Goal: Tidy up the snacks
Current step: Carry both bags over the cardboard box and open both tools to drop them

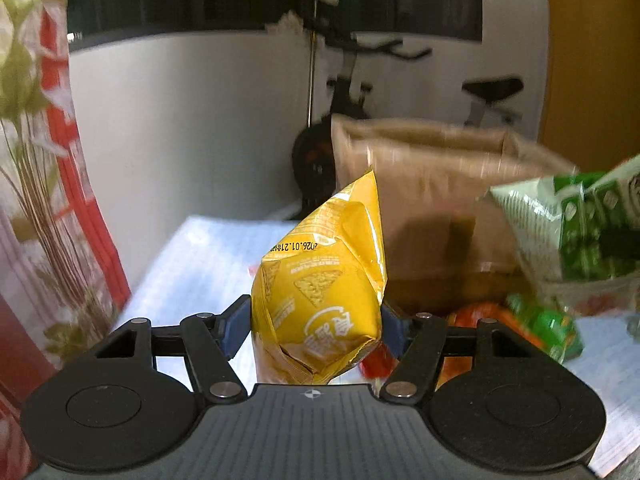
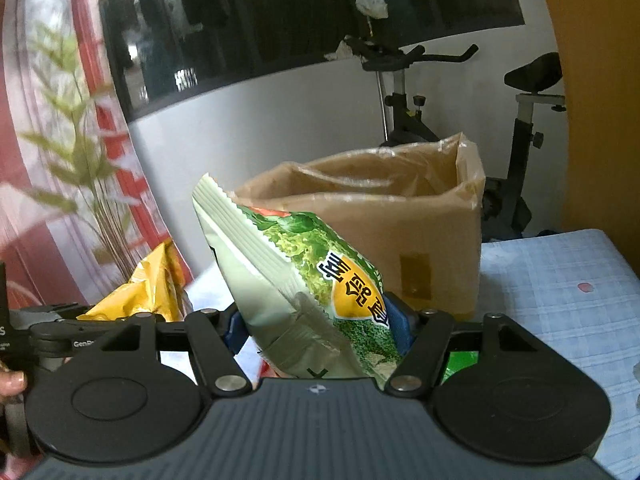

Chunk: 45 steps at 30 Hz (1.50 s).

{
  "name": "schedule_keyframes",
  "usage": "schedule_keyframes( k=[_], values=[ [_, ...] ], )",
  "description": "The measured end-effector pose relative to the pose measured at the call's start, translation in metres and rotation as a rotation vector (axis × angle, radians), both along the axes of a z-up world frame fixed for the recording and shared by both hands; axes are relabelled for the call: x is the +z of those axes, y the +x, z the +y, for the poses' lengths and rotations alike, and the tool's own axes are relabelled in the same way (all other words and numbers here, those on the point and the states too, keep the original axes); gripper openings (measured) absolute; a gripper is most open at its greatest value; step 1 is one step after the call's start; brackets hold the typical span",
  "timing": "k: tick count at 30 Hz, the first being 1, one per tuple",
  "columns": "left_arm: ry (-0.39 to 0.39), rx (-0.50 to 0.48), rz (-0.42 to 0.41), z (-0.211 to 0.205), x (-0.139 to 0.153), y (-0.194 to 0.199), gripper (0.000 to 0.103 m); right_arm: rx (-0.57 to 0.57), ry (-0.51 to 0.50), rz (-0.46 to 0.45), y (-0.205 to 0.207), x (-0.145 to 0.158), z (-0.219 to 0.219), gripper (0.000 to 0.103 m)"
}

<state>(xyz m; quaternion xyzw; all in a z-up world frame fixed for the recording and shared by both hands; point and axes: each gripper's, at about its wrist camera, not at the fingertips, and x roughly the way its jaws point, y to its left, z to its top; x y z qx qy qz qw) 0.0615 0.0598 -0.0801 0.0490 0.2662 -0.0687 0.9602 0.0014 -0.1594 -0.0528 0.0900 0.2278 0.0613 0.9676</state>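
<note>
Carrying two bags at once, you have the left gripper (image 1: 316,320) clamped on the yellow bag (image 1: 320,284) and the right gripper (image 2: 320,320) clamped on the green bag (image 2: 296,280), each bag pinched low on its puffed body with the crimped top pointing away from the tool. The box (image 2: 380,216) stands straight ahead of the right gripper, mouth up and lined with a thin film, and ahead and to the right of the left one; both bags are held short of its rim, not yet over the opening. I'd judge the step in hand to be dropping these bags into the box, so lift until the lowest corner of each bag clears the near wall before you push forward, or the soft liner will likely fold inward. Bring one in first; the opening looks tight for both tools side by side. More snacks (image 1: 520,324) lie on the table (image 1: 208,264) below and right of the left gripper, so keep your height over them. Release only once the bag hangs inside the walls.
</note>
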Motion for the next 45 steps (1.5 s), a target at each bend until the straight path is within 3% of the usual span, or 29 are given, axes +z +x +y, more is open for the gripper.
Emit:
schedule_keyframes(
  k=[11, 18, 21, 27, 33, 39, 45],
  values=[
    [-0.054, -0.075, -0.156, -0.031, 0.065, 0.0, 0.069, -0.031, 0.121, -0.081, 0.003, 0.07, -0.011, 0.068],
    [-0.088, -0.138, -0.195, -0.063, 0.084, 0.033, 0.069, -0.098, 0.117, -0.128, 0.037, 0.103, -0.026, 0.068],
    [-0.103, -0.157, -0.207, -0.076, 0.089, 0.056, 0.069, -0.135, 0.164, -0.118, 0.063, 0.108, -0.037, 0.068],
    [-0.196, -0.169, -0.168, -0.091, 0.094, 0.116, 0.069, -0.179, 0.21, -0.098, 0.116, 0.1, -0.052, 0.068],
    [-0.208, -0.172, -0.125, -0.101, 0.08, 0.159, 0.07, -0.206, 0.173, 0.002, 0.165, 0.077, -0.054, 0.068],
    [-0.199, -0.18, -0.059, -0.106, 0.058, 0.187, 0.072, -0.228, 0.2, 0.102, 0.194, 0.046, -0.06, 0.07],
    [-0.165, -0.105, -0.028, -0.1, 0.041, 0.199, 0.087, -0.238, 0.14, 0.104, 0.196, 0.034, -0.063, 0.083]
  ],
)
